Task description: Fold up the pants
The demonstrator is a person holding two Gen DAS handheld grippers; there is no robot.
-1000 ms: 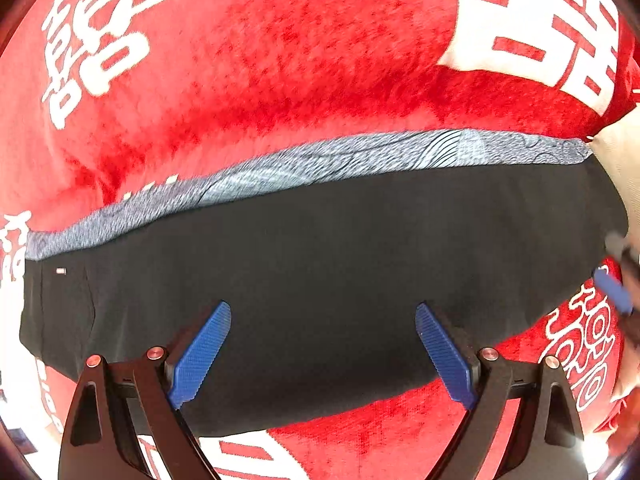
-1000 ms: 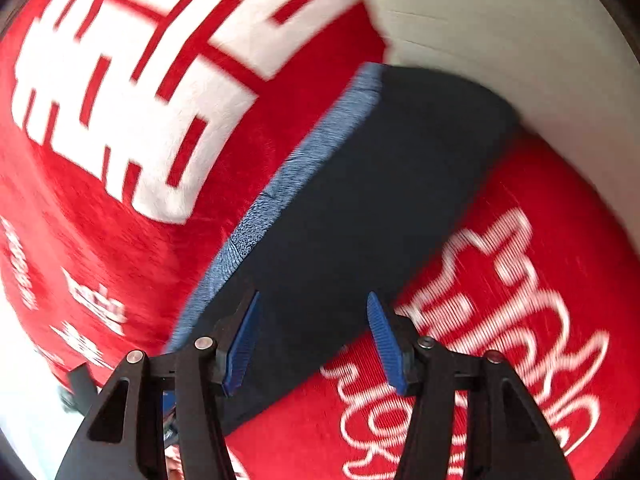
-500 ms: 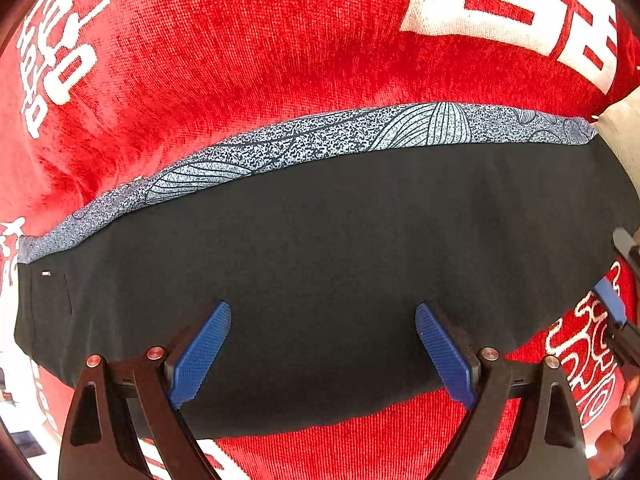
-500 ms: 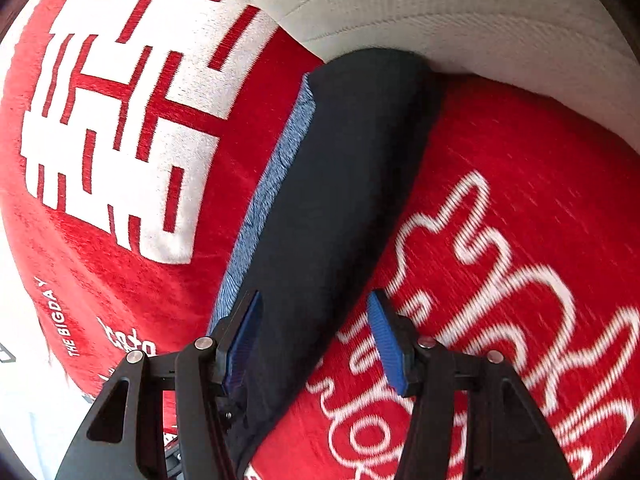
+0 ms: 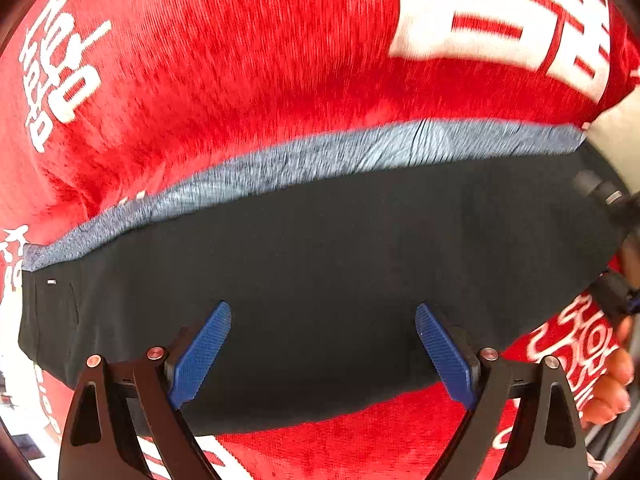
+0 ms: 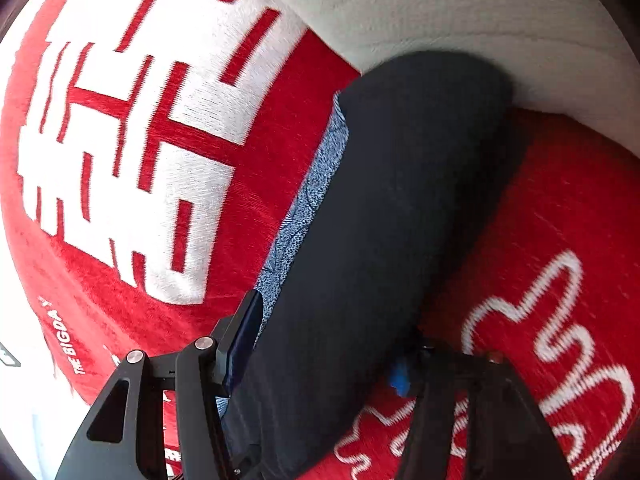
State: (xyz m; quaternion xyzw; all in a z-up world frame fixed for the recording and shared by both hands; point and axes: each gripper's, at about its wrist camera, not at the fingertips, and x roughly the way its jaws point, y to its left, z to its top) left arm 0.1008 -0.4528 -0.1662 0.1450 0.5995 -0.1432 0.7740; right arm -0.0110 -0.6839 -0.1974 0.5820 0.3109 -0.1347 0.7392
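- Left gripper point(image 5: 323, 354): jaws wide, empty, above black pants point(image 5: 320, 272).
- Right gripper point(image 6: 326, 348): jaws spread astride the pants' end, grip unconfirmed.
- Pants: folded lengthwise on red blanket point(image 5: 240, 80), far end against white cushion point(image 6: 460, 8).

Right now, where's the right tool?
Right tool sits at the end of the black pants, fingers straddling the fabric on the red blanket.

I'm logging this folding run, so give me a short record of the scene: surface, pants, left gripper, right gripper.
surface: red blanket with white characters
pants: black pants, lying flat, blue patterned strip along far edge
left gripper: left gripper open above the pants
right gripper: right gripper straddling the pants' end, fingers on either side, not clamped
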